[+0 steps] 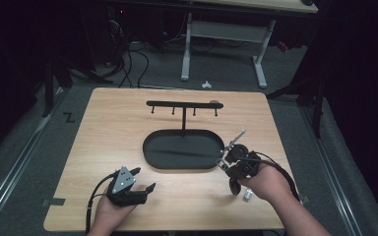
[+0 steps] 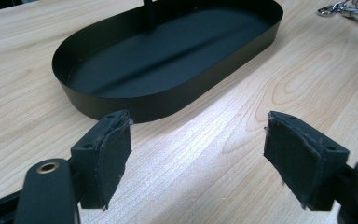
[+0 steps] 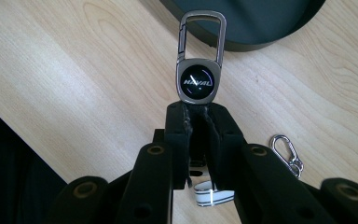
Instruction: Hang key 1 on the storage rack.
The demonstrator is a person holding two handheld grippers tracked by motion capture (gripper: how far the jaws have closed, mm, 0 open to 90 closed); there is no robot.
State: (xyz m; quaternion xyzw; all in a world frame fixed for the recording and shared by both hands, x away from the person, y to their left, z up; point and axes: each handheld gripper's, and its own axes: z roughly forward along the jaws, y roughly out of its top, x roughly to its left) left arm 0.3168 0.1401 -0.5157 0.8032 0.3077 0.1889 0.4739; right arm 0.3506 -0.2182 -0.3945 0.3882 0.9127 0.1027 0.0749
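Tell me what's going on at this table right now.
A person is working with a gripper in each hand. The right gripper is clamped on a metal keychain, held above the wooden table beside the black oval tray of a hook stand. No key hangs on the hooks yet. The left gripper sits open and empty near the tray. Another small clip lies on the table.

Lab or workshop recording space, dark surroundings, light wooden table [image 1: 128, 147] on grey carpet, cables [image 1: 133, 61] trailing on the floor at 11 o'clock, white-legged desk [image 1: 226, 49] at 12 o'clock
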